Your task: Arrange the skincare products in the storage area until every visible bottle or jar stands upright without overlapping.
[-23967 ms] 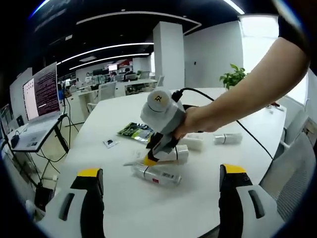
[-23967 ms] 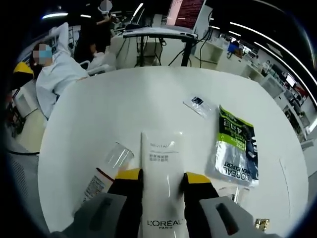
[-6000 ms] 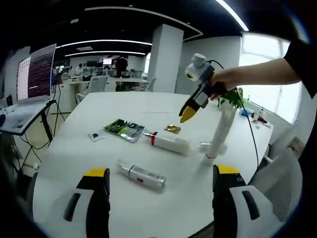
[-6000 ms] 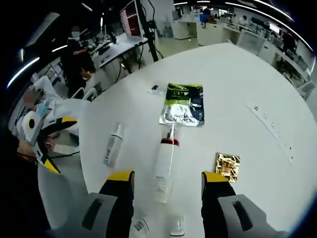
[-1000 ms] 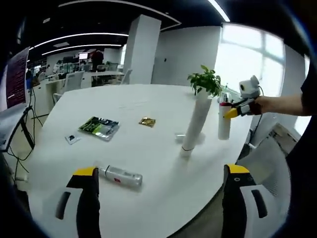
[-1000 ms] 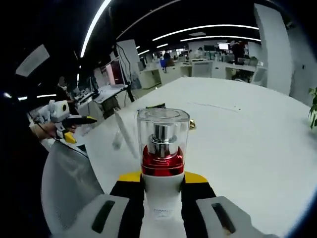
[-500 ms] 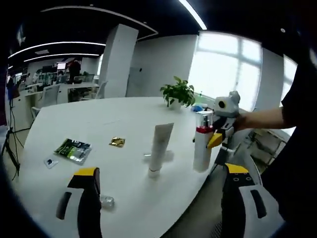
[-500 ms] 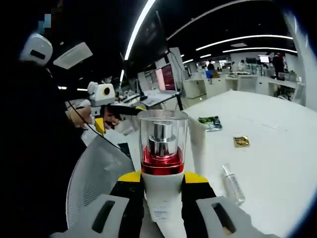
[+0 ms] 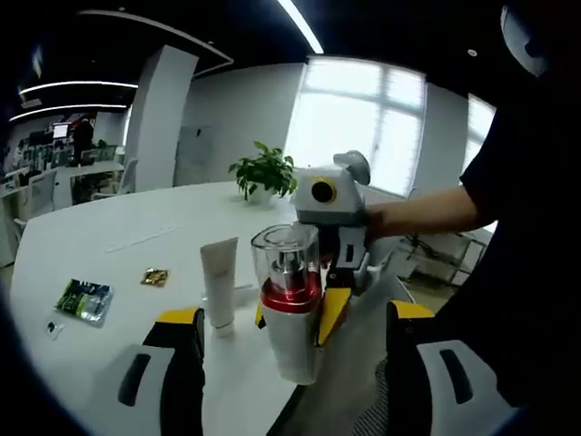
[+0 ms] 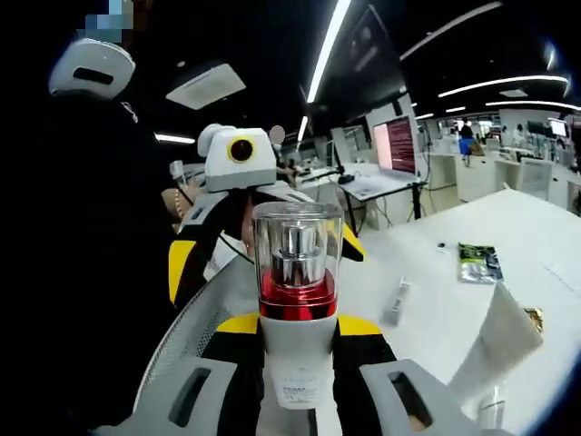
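A white pump bottle (image 10: 295, 272) with a clear cap and a red collar stands upright between the jaws of my right gripper (image 10: 298, 327), which is shut on it. In the left gripper view the same bottle (image 9: 290, 350) hangs close in front, over the table's near edge. My left gripper (image 9: 292, 313) is open with nothing in its jaws. A white tube (image 9: 218, 282) stands on its cap on the table, also seen as the tube (image 10: 504, 331). A clear spray bottle (image 10: 397, 300) lies flat on the table.
A green sachet (image 9: 83, 298), a gold sachet (image 9: 154, 275) and a small packet (image 9: 50, 329) lie on the white round table (image 9: 118, 236). A potted plant (image 9: 263, 168) stands at the far side. A mesh chair back (image 10: 195, 341) is close by the table's edge.
Both views have swung round. The right gripper has kept hold of the pump bottle and brought it much nearer to the left gripper, which stays open.
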